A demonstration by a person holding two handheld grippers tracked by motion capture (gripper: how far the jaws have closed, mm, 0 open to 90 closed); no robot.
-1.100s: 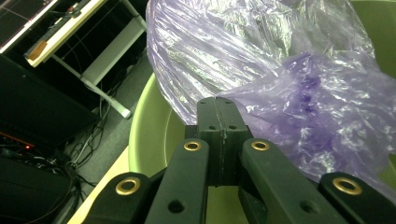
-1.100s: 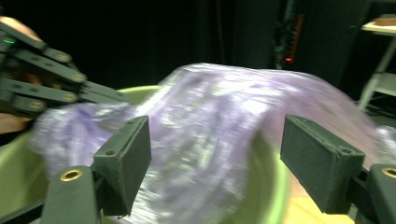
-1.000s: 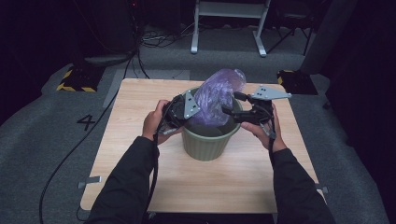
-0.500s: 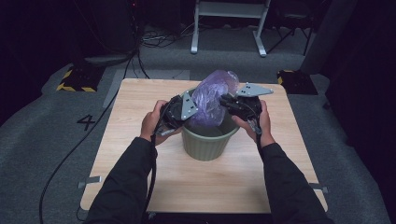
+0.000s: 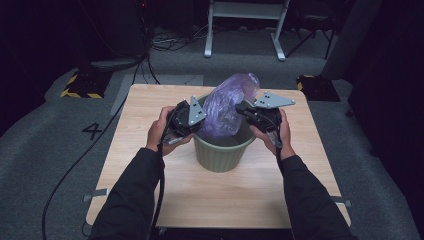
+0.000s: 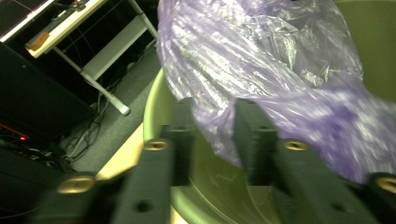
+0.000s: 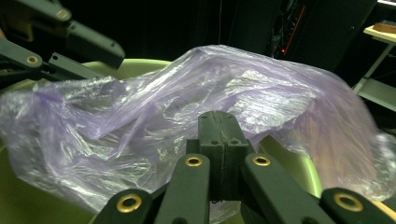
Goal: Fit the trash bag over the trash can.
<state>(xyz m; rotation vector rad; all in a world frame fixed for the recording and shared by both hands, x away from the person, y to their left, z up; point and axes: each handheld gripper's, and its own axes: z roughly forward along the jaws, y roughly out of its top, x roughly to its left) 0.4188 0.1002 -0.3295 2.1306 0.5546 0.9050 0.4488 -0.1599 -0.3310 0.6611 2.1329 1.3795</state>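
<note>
A crumpled purple plastic bag [image 5: 227, 107] bulges out of a green bin [image 5: 220, 155] in the middle of the table. At the bin's left rim my left gripper [image 5: 204, 120] has just been opening. Its jaws [image 6: 215, 109] stand apart, with the bag's [image 6: 261, 56] lower edge hanging in the gap and no pad pressing on it. At the right rim my right gripper [image 5: 243, 107] has just been closing. Its fingertips [image 7: 218, 122] are pressed together on the film of the bag [image 7: 140, 116]. The bin's rim [image 7: 135, 65] curves behind the bag.
The bin stands on a light wooden table [image 5: 150, 185] with bare board all round it. On the floor behind are a white metal frame [image 5: 245, 20], cables, a black-and-yellow striped block [image 5: 80, 85] and a painted 4 [image 5: 93, 131].
My right hand has come in a little from the right, up against the bag's side. The left hand stays at the bin's left rim.
</note>
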